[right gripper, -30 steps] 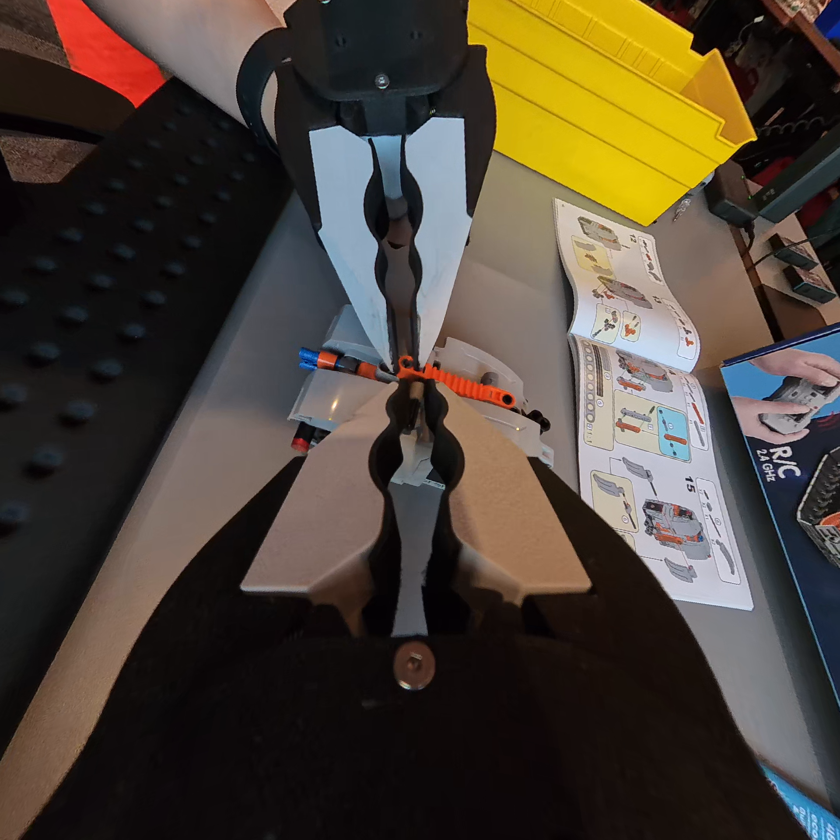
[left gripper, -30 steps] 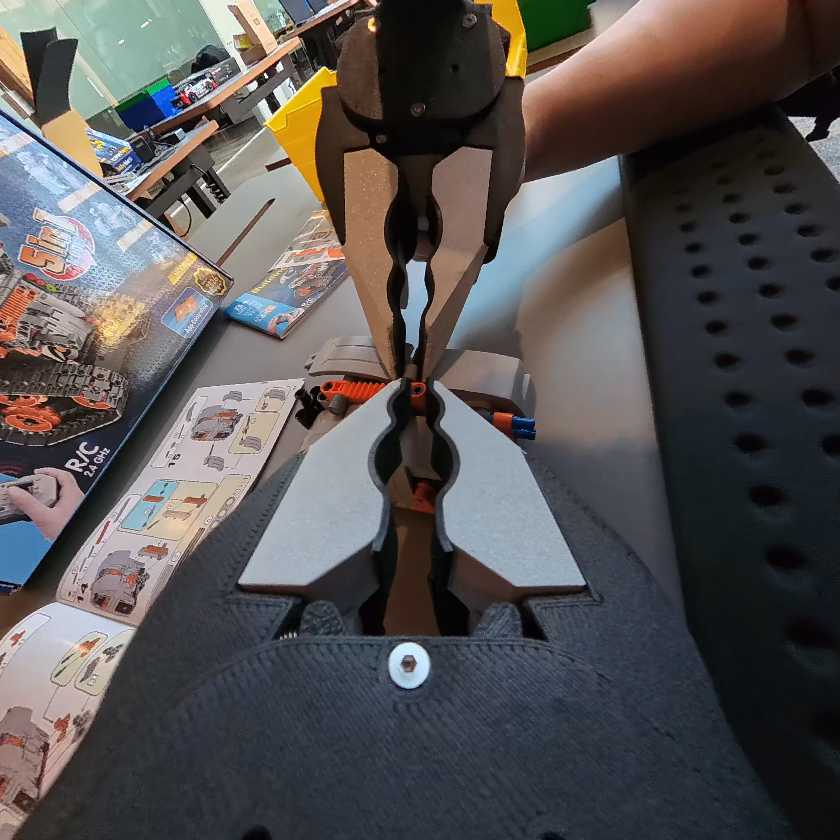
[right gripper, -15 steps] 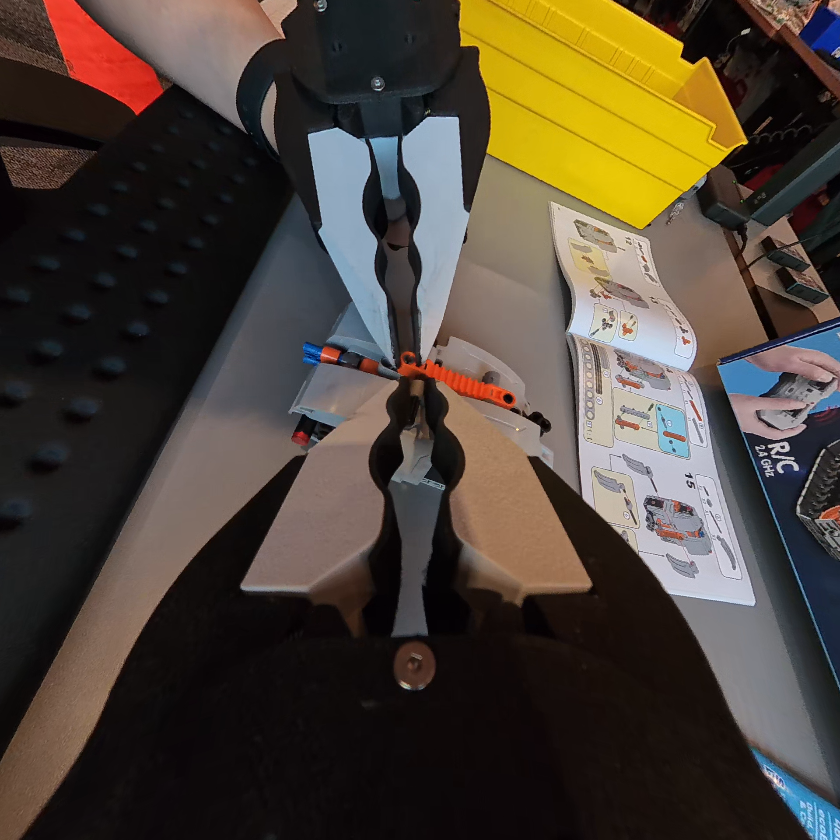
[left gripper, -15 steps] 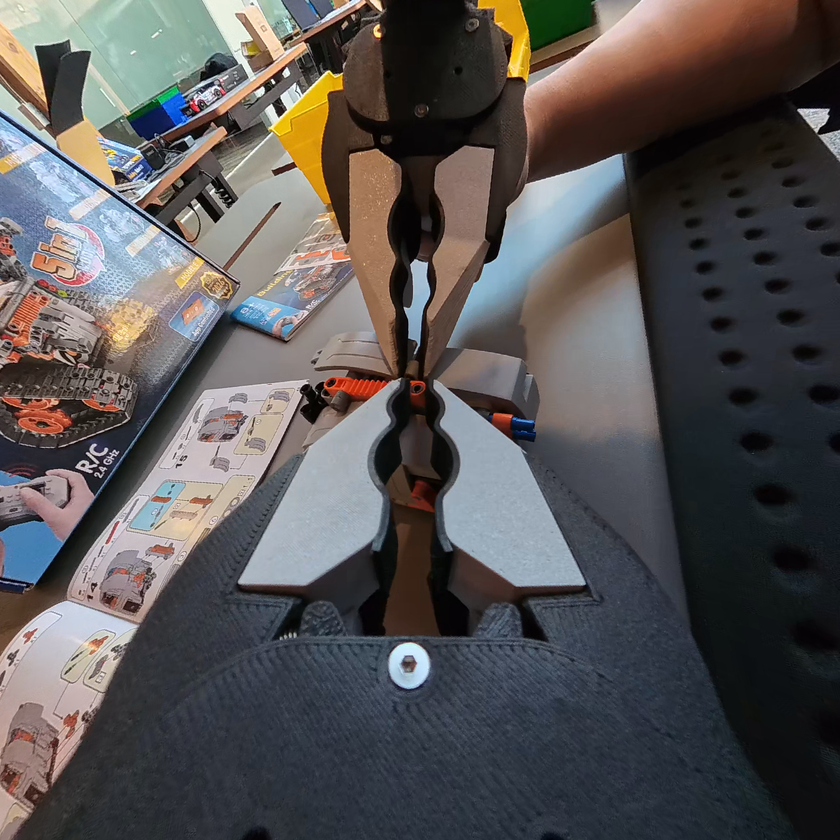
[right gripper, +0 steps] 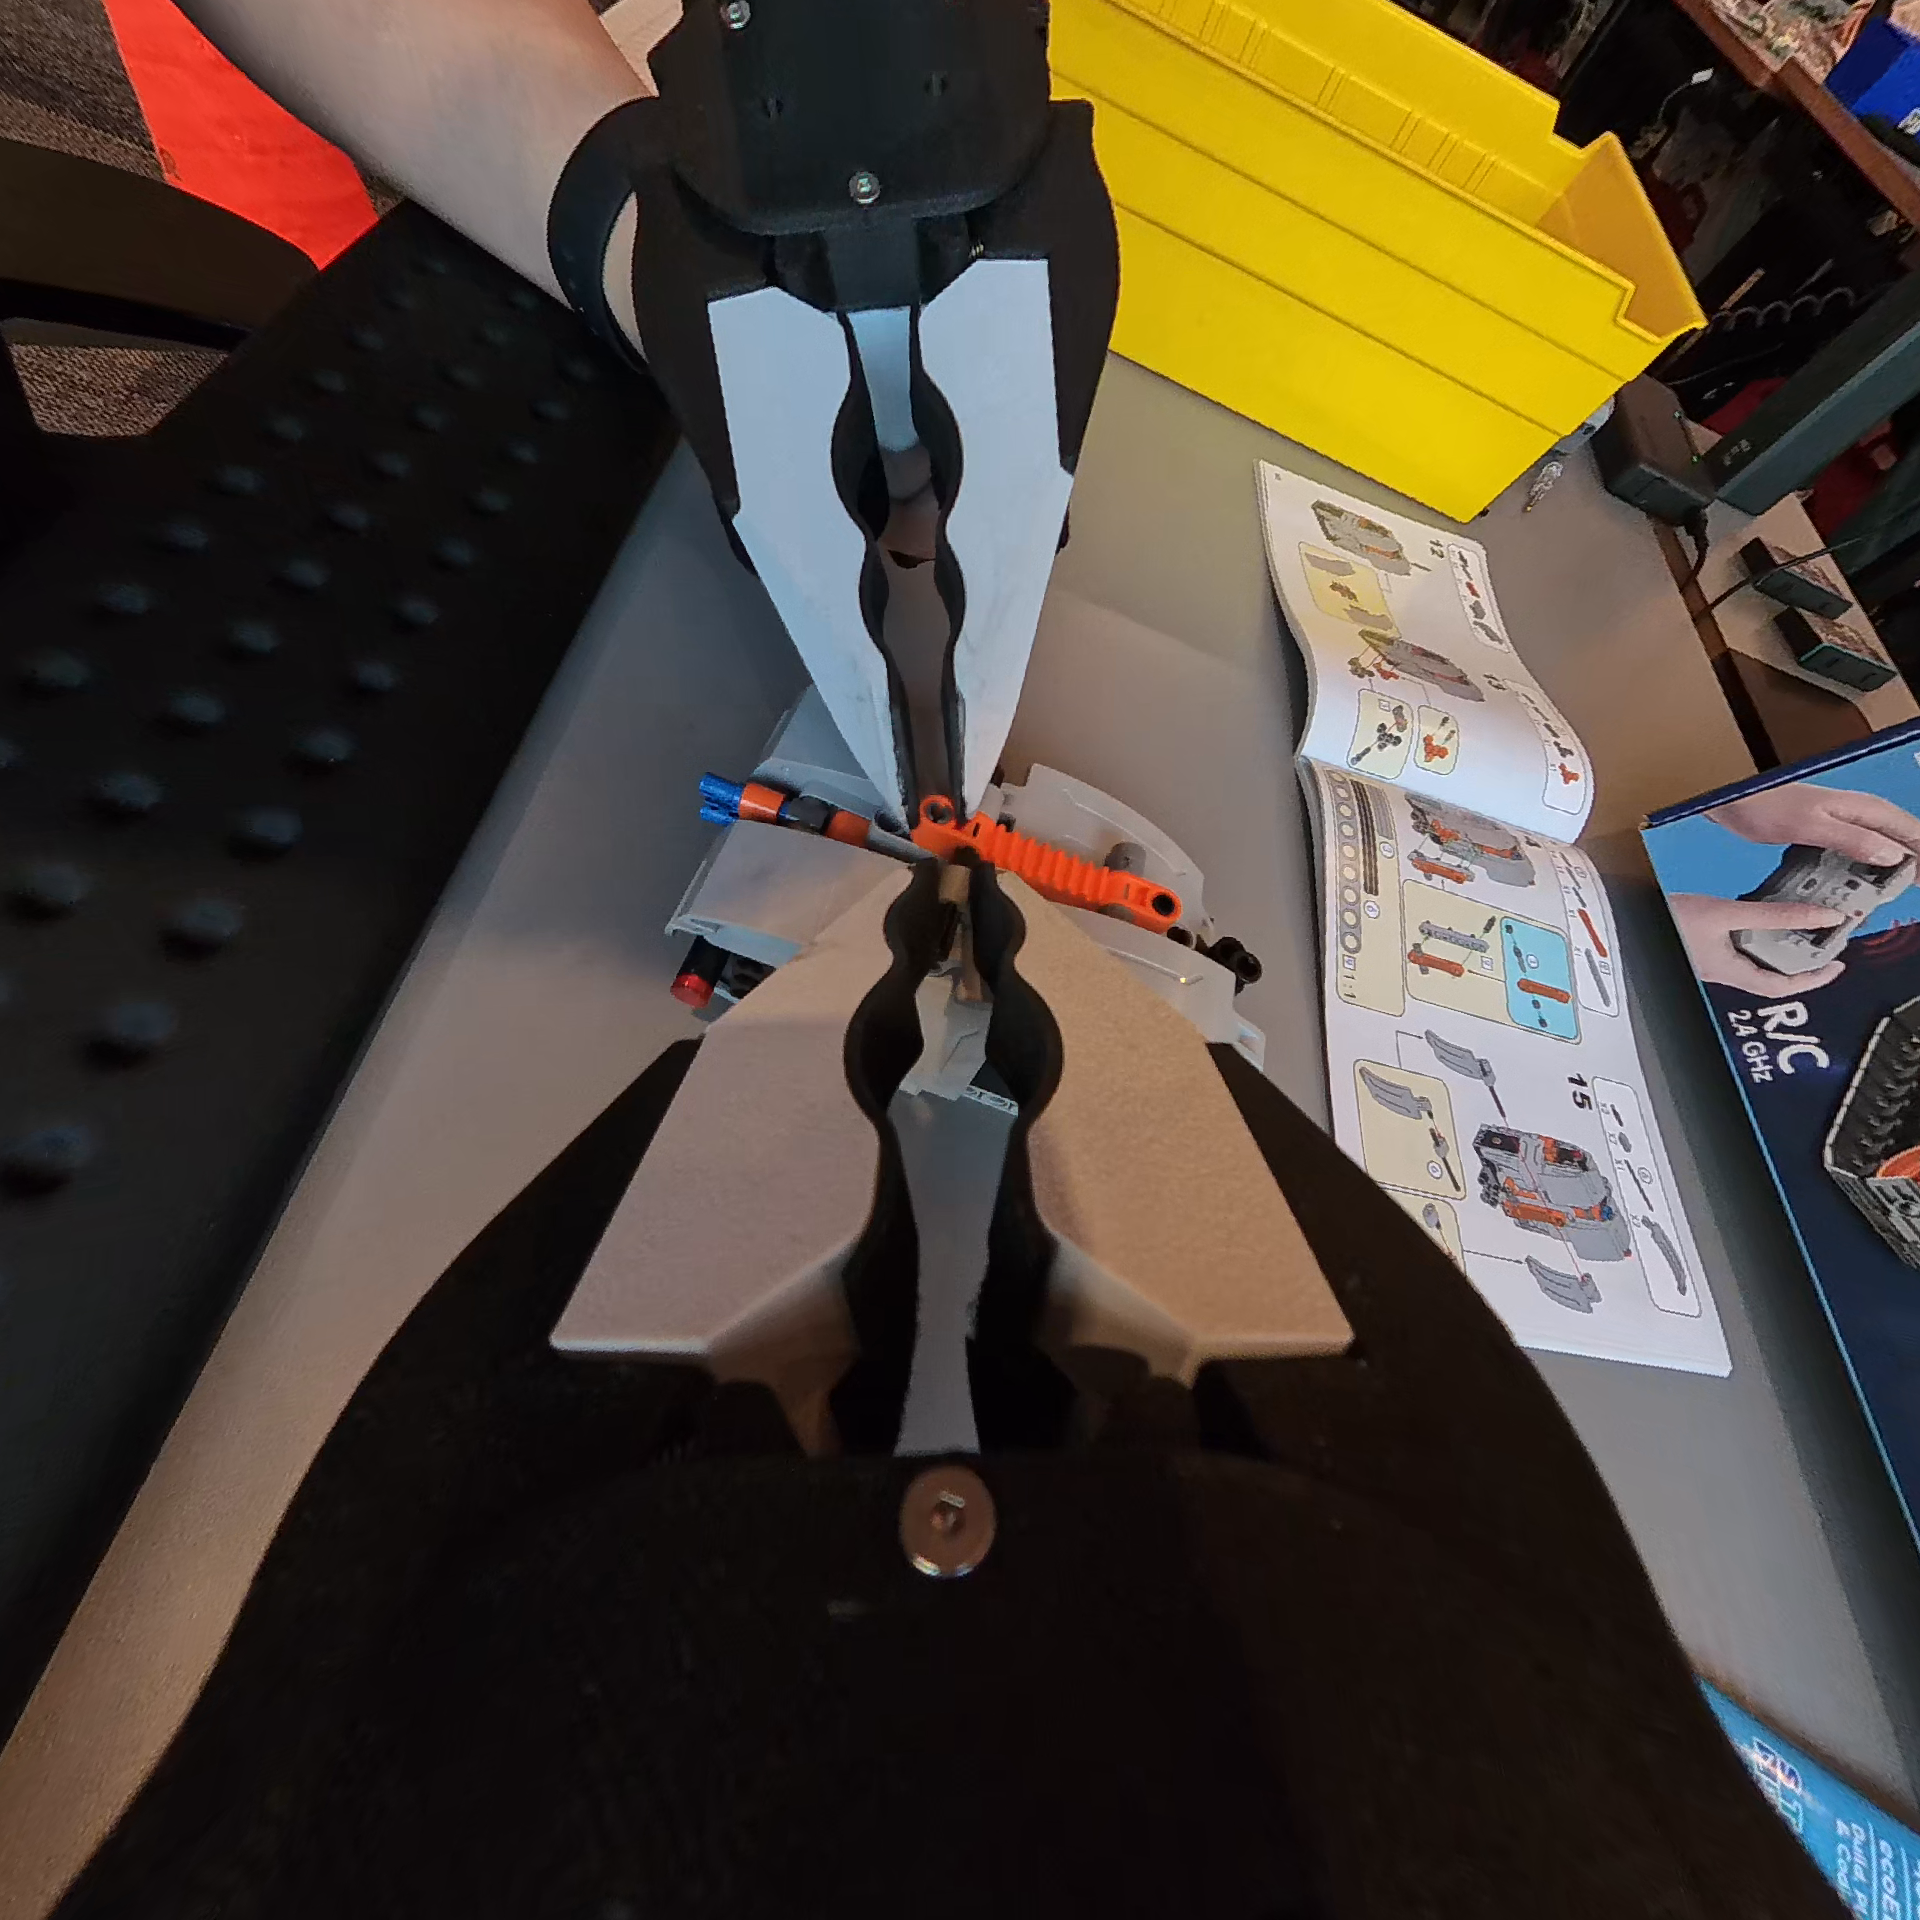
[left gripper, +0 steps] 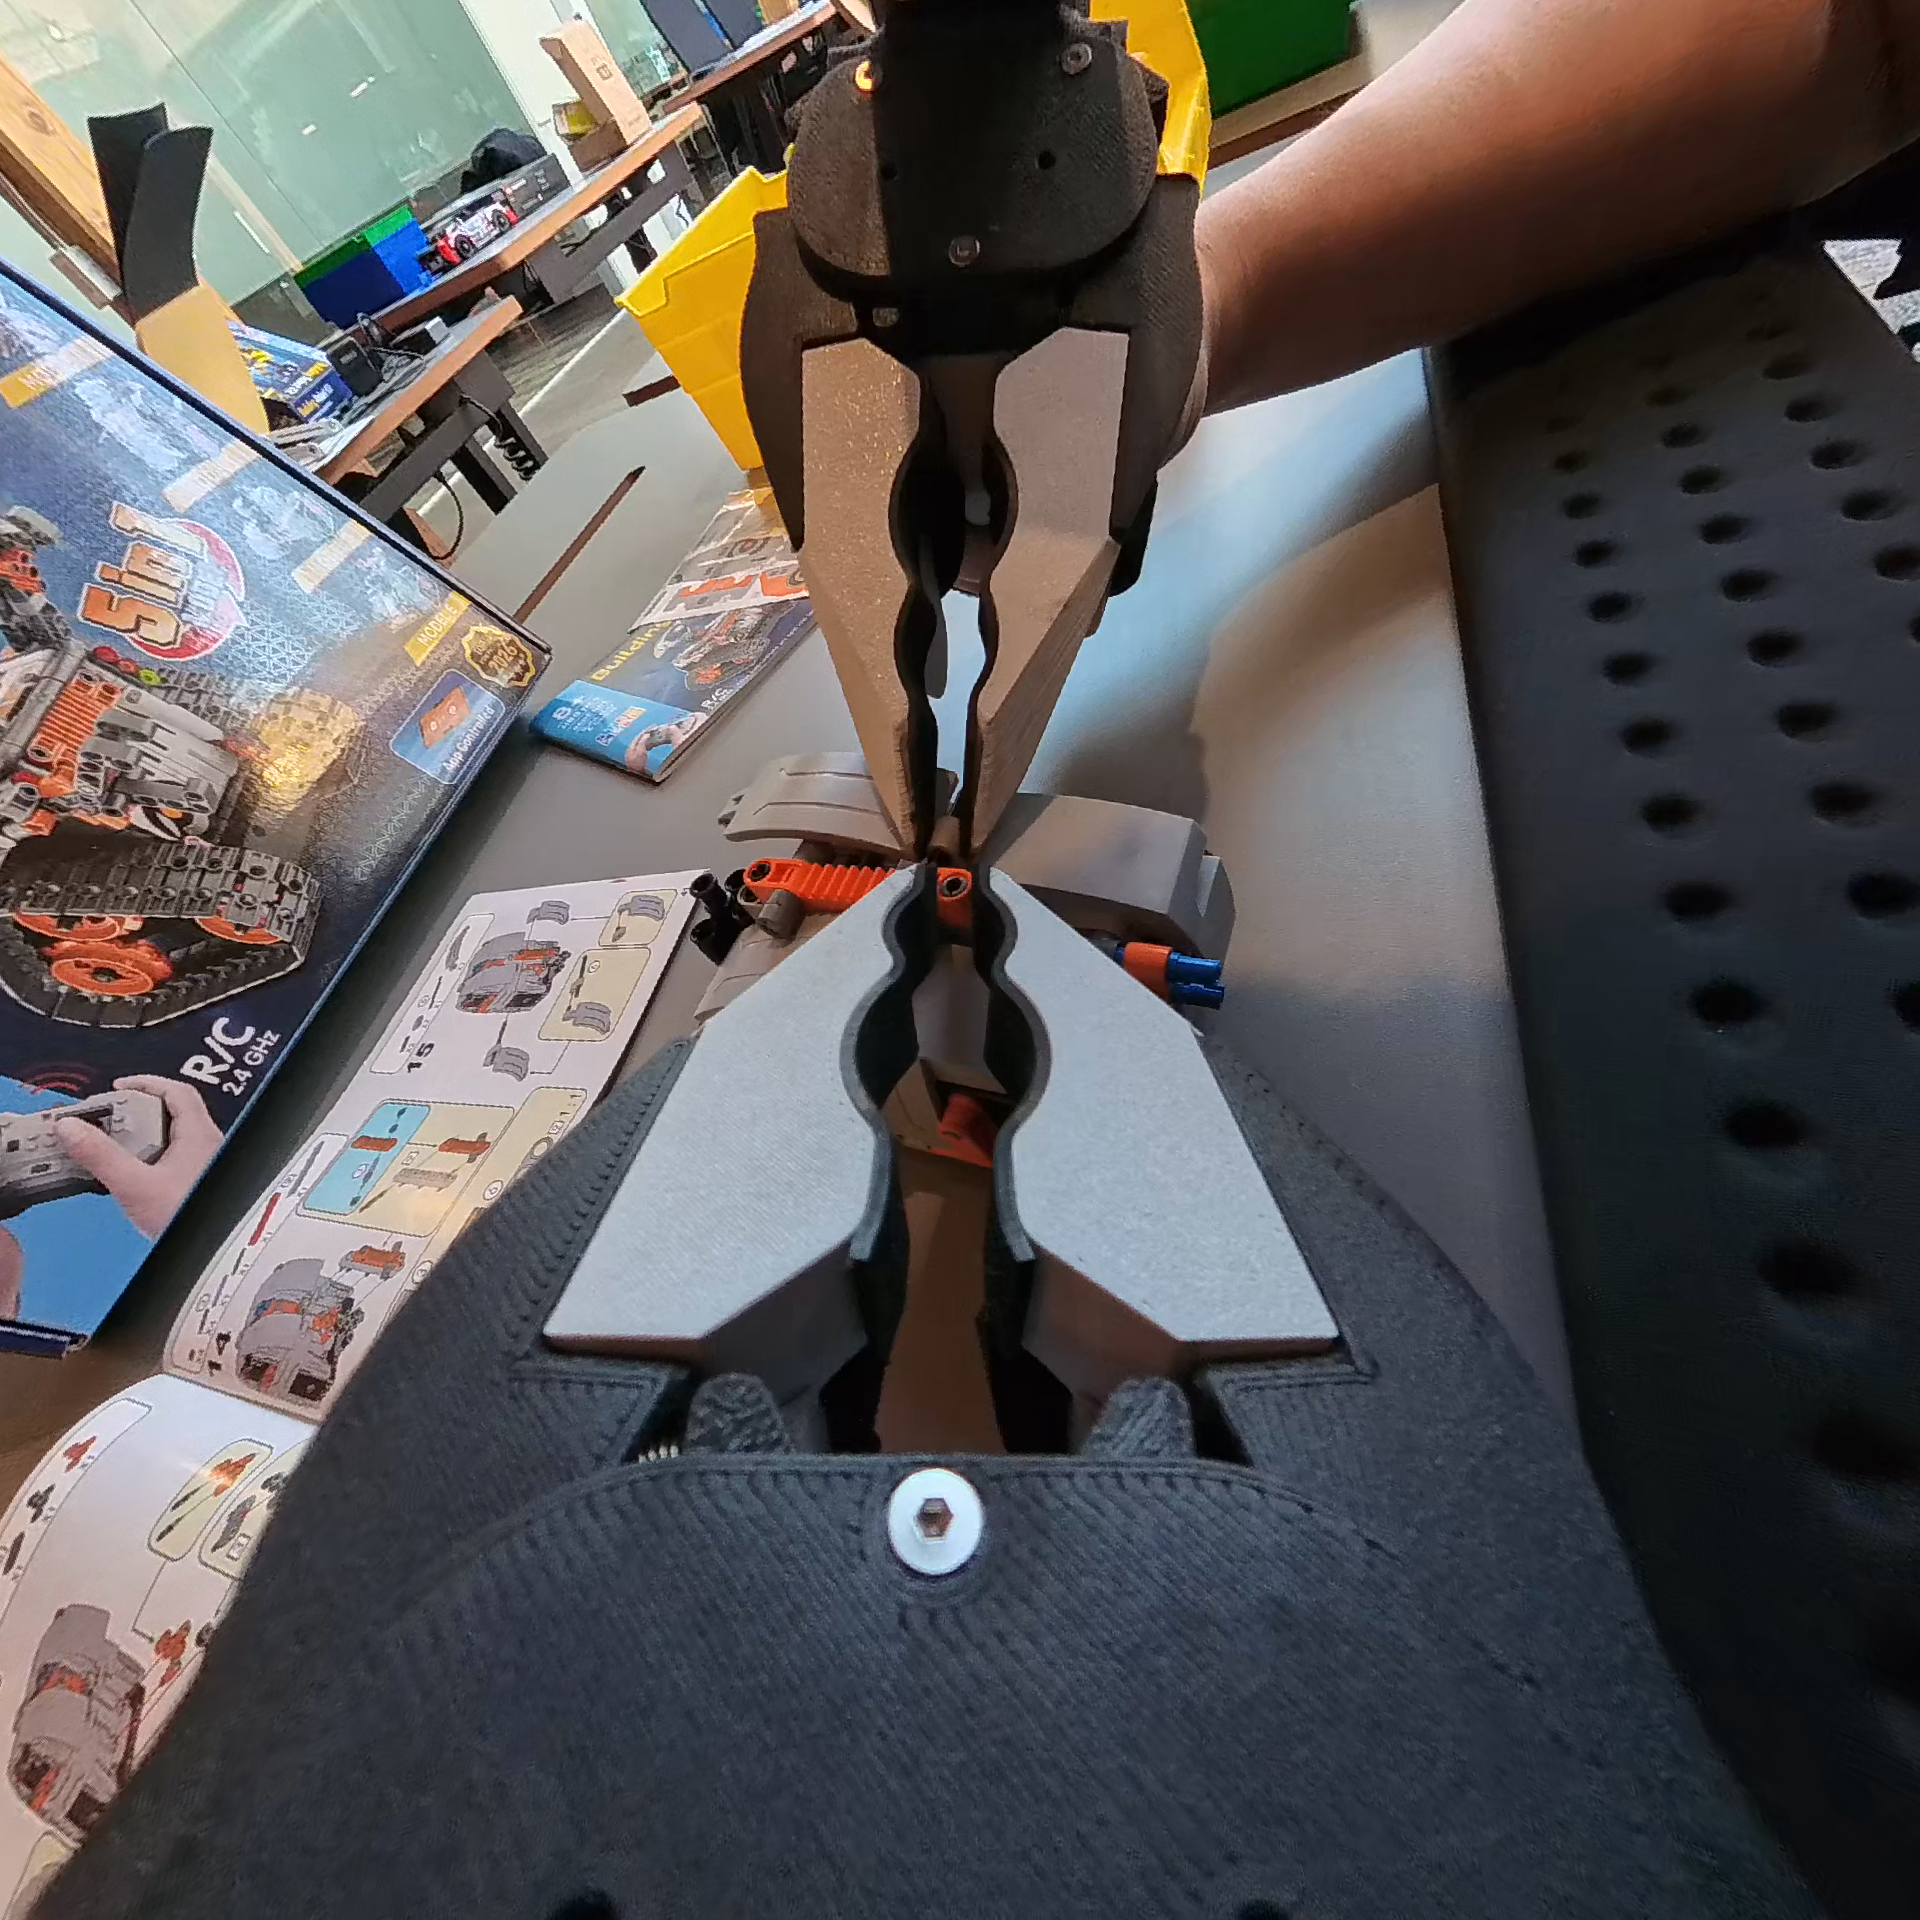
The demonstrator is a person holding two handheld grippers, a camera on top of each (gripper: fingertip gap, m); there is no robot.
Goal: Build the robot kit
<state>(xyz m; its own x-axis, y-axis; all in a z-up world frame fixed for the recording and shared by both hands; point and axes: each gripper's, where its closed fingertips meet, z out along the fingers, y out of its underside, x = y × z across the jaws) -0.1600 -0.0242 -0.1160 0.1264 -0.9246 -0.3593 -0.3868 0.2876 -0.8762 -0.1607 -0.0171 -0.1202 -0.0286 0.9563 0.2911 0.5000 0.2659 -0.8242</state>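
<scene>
A grey brick model (left gripper: 1101,852) lies on the grey table, with an orange toothed beam (left gripper: 831,883) across its top and a blue-and-orange pin (left gripper: 1169,966) sticking out of its side. My left gripper (left gripper: 940,899) is shut on the near end of the orange beam. My right gripper (left gripper: 940,831) comes from the opposite side and meets it tip to tip. In the right wrist view my right gripper (right gripper: 951,883) is shut on a small grey pin (right gripper: 951,899) right at the beam's (right gripper: 1049,862) end hole. The left gripper (right gripper: 928,805) pinches that end over the model (right gripper: 1101,821).
An open instruction booklet (left gripper: 499,1039) (right gripper: 1475,935) lies beside the model, then a blue toy box (left gripper: 156,779) (right gripper: 1818,935). A yellow bin (right gripper: 1351,260) stands behind. A black dimpled surface (left gripper: 1714,831) (right gripper: 260,675) runs along the other side. A small blue booklet (left gripper: 675,686) lies farther back. My left and right fingertips are right by each other.
Both grippers stay shut and tip to tip at the end of the orange beam. The views have shifted only slightly.
</scene>
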